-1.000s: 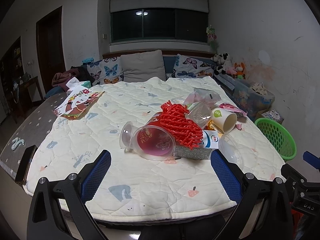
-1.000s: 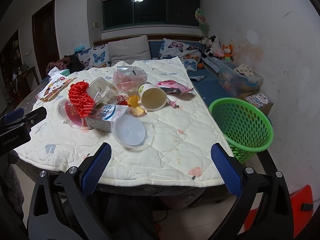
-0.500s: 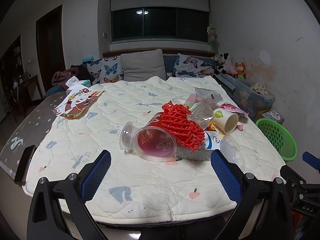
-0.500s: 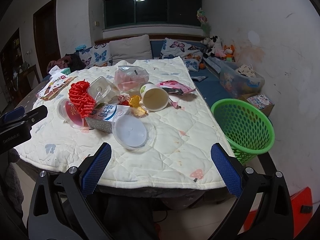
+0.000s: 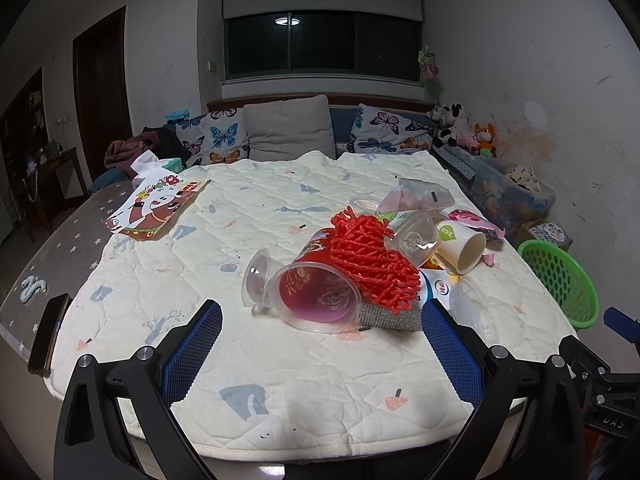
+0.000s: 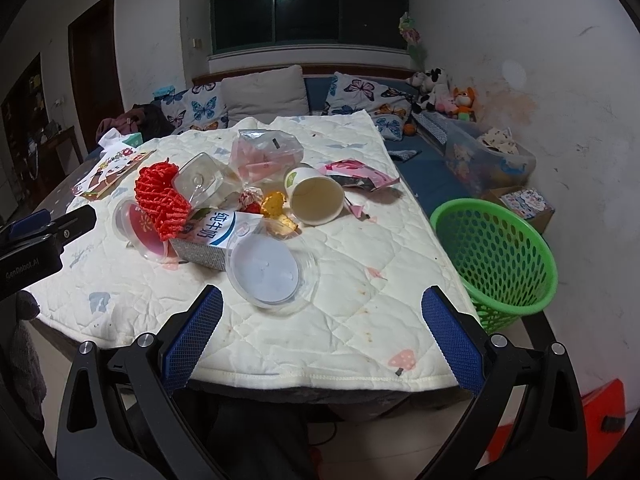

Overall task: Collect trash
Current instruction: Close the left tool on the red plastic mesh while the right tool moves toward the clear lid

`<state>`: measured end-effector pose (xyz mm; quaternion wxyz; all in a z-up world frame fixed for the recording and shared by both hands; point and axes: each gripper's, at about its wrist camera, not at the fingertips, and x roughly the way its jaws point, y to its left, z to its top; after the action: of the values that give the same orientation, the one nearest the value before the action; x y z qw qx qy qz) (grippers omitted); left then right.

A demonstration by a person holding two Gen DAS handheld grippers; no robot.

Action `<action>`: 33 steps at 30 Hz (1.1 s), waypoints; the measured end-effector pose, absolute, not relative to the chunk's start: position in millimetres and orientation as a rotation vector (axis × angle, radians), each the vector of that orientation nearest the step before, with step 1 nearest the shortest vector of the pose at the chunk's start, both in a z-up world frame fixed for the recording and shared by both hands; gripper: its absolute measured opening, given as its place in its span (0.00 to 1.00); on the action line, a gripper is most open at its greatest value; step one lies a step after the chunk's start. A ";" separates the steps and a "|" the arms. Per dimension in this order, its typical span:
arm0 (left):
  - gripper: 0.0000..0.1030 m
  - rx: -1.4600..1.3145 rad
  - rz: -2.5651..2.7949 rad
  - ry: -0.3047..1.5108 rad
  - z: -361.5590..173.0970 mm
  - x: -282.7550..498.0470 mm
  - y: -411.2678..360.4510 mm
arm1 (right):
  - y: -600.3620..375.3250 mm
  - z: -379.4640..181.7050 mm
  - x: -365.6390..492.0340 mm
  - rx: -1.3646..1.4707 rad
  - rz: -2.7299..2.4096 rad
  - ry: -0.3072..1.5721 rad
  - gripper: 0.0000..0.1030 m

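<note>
Nothing Picked Up Yet: Both Grippers Wide Open Over the Litter

Broadly, a quilted cover (image 5: pixel 304 376) spreads over the tabletop and carries a heap of trash on its right half. Just off the tabletop's right edge stands a green basket (image 6: pixel 496 256), with no trash showing inside it. Within the heap, a milk carton (image 6: pixel 212 236) lies flat under a red foam net (image 5: pixel 372 264), touching a tipped clear cup with red print (image 5: pixel 316 292). A clear lid (image 6: pixel 268 272) rests against the carton's near side. Behind it a paper cup (image 6: pixel 316 200) lies on its side, mouth toward the right wrist camera. The left gripper (image 5: pixel 320 344) and right gripper (image 6: pixel 320 336) both hover at the near edge, fingers spread wide, gripping nothing.
</note>
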<state>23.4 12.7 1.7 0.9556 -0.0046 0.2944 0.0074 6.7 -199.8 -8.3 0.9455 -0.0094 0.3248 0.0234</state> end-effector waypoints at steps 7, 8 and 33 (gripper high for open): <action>0.94 -0.012 0.021 0.615 2.4 35.3 16.8 | -196.7 -8.9 17.0 -0.026 0.061 0.669 0.96; 0.94 -0.011 0.024 0.617 2.5 37.4 17.7 | -196.1 -9.1 17.7 -0.027 0.061 0.669 0.96; 0.94 -0.033 0.025 0.669 -1.2 81.7 37.5 | -174.3 -18.5 64.3 -0.045 0.167 0.705 0.96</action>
<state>81.7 37.5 -1.2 0.9443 -0.0164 0.3284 0.0122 64.3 -174.3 -18.5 0.9349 -0.0219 0.3447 0.0818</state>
